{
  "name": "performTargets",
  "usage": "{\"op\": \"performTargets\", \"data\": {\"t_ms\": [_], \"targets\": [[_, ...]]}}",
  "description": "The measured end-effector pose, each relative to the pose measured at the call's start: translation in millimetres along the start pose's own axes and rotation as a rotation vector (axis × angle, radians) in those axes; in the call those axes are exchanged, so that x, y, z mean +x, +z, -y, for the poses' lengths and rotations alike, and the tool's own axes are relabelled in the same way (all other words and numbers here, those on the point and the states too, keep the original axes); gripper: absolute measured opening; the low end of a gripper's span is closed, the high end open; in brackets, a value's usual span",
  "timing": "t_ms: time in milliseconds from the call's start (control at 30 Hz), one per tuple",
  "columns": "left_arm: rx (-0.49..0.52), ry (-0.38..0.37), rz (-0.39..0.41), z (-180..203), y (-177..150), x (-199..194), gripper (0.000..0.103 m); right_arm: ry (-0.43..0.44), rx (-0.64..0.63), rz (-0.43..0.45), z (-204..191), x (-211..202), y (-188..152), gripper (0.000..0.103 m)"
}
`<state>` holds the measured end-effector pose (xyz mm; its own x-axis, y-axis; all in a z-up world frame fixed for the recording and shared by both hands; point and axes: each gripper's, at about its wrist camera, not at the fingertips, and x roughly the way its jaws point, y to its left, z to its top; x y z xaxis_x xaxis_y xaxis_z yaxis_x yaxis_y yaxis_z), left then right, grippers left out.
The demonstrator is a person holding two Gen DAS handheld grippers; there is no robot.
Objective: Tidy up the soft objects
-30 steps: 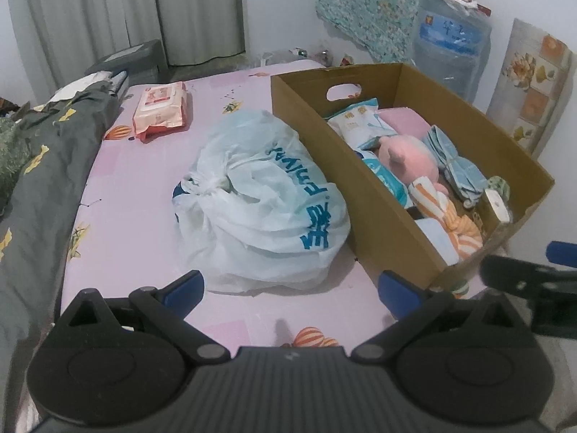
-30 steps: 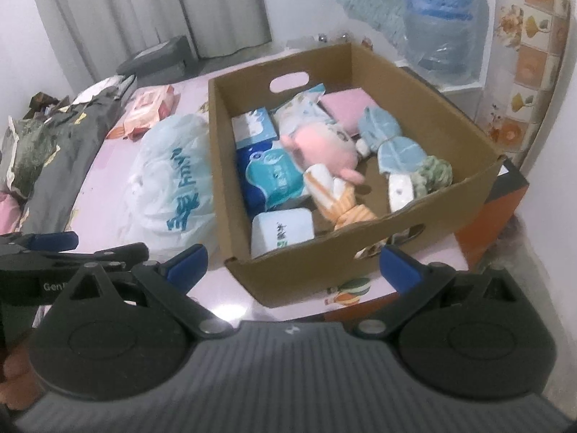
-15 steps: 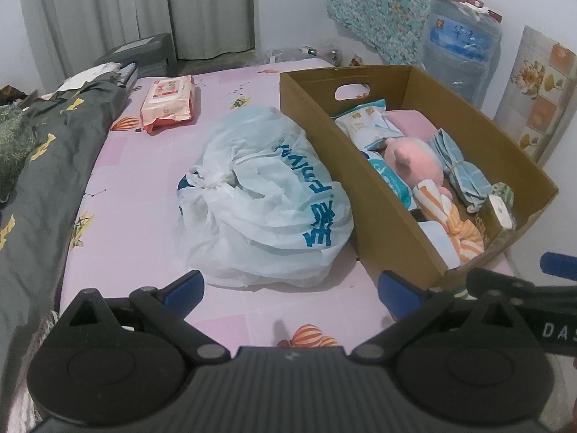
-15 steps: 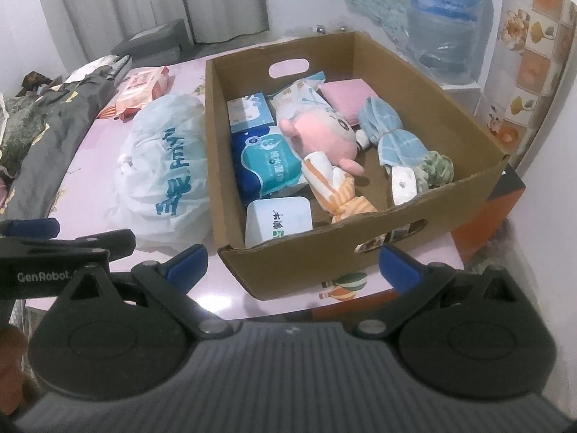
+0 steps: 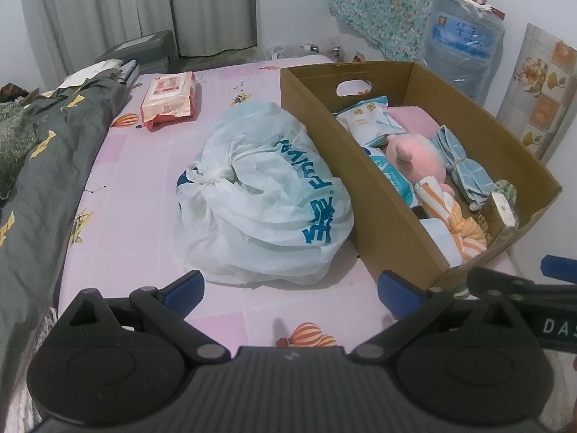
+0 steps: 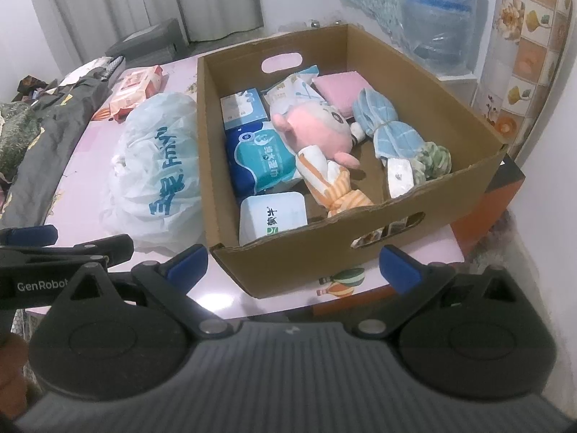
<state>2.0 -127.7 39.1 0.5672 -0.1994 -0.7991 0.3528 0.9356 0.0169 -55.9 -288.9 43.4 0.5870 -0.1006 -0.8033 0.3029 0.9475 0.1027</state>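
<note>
The knotted plastic bag (image 5: 263, 195) presses against the cardboard box (image 6: 360, 249) wall, leaving no gap between them. Bare pink sheet (image 5: 137, 187) lies open between bag and dark blanket (image 5: 47, 166).

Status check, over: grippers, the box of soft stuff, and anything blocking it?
Left gripper open, empty. Right gripper open, empty. Cardboard box on the bed, pink plush toy inside. White plastic bag against its side.

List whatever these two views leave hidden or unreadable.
- Contents of the knotted white plastic bag: both views, hidden by its cloudy film.
- Floor of the brown cardboard box beneath the pink plush doll: covered by packets.
- Left tool, right tool: open, empty.
</note>
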Motion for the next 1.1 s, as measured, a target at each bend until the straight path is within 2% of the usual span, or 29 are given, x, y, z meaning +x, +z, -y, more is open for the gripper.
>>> {"op": "performTargets", "data": {"t_ms": [1100], "targets": [[-0.004,-0.003,-0.008,0.1,-0.5,4.3,0.103,-0.001,0.001,-0.003,0.3,0.9,-0.2,0.102]]}}
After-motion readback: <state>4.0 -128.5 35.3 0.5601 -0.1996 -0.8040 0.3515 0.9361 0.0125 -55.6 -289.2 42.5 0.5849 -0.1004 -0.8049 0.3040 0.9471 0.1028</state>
